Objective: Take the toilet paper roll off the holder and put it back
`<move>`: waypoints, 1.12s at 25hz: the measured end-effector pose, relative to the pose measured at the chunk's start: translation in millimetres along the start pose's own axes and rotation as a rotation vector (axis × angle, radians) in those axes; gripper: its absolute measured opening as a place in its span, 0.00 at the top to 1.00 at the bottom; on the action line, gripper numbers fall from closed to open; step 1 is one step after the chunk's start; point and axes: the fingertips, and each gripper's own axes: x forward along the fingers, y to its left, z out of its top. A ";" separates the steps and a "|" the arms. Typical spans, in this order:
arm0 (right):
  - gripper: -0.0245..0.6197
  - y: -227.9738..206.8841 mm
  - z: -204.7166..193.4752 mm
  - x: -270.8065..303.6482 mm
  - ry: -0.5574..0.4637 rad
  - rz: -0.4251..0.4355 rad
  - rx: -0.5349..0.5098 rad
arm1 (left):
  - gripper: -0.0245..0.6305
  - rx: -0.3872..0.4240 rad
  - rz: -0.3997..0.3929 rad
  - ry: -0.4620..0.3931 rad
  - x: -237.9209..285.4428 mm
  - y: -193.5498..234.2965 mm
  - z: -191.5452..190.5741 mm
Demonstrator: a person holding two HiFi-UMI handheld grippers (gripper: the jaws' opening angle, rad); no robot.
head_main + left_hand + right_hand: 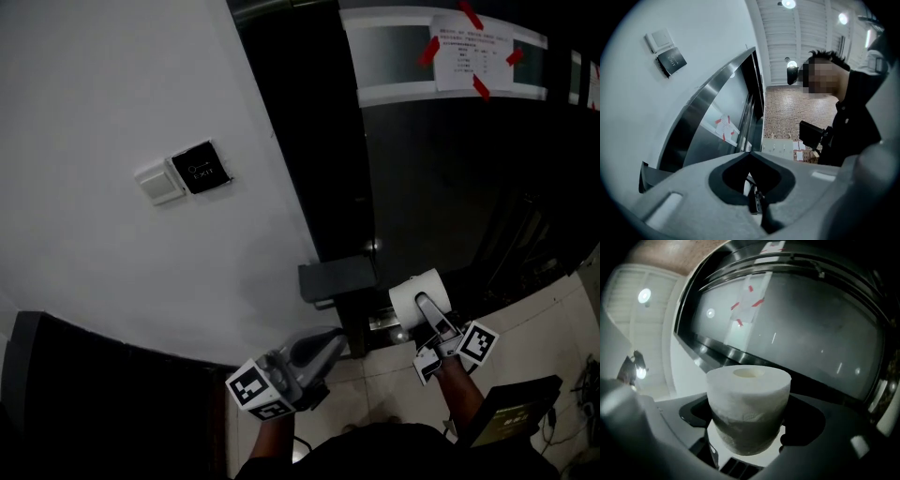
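A white toilet paper roll (417, 292) is off the holder, and my right gripper (424, 307) is shut on it. In the right gripper view the roll (749, 404) stands upright between the two jaws of that gripper (750, 414), with its core hole facing up. The dark grey holder (336, 279) is fixed low down beside the door frame, just left of the roll, with a metal piece (380, 322) under it. My left gripper (337, 345) is below the holder, shut and with nothing in it; its tips (750, 154) meet.
A white wall (112, 112) at the left carries a white switch (159, 184) and a black panel (199, 169). The dark glass door (441, 169) bears a taped paper notice (472, 54). A dark box (516, 408) lies on the tiled floor. A person in dark clothes (853, 117) shows in the left gripper view.
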 end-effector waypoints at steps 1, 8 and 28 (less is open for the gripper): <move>0.27 -7.8 2.3 -2.2 -0.027 0.000 0.064 | 0.96 0.001 -0.001 0.003 0.5 -0.6 -0.6; 0.28 -35.8 5.9 -11.3 -0.105 -0.027 0.245 | 0.96 0.001 0.010 0.017 -1.4 -3.3 -1.9; 0.28 -115.5 -41.3 61.8 -0.077 -0.150 0.377 | 0.96 -0.031 0.180 -0.002 -60.5 15.7 -4.8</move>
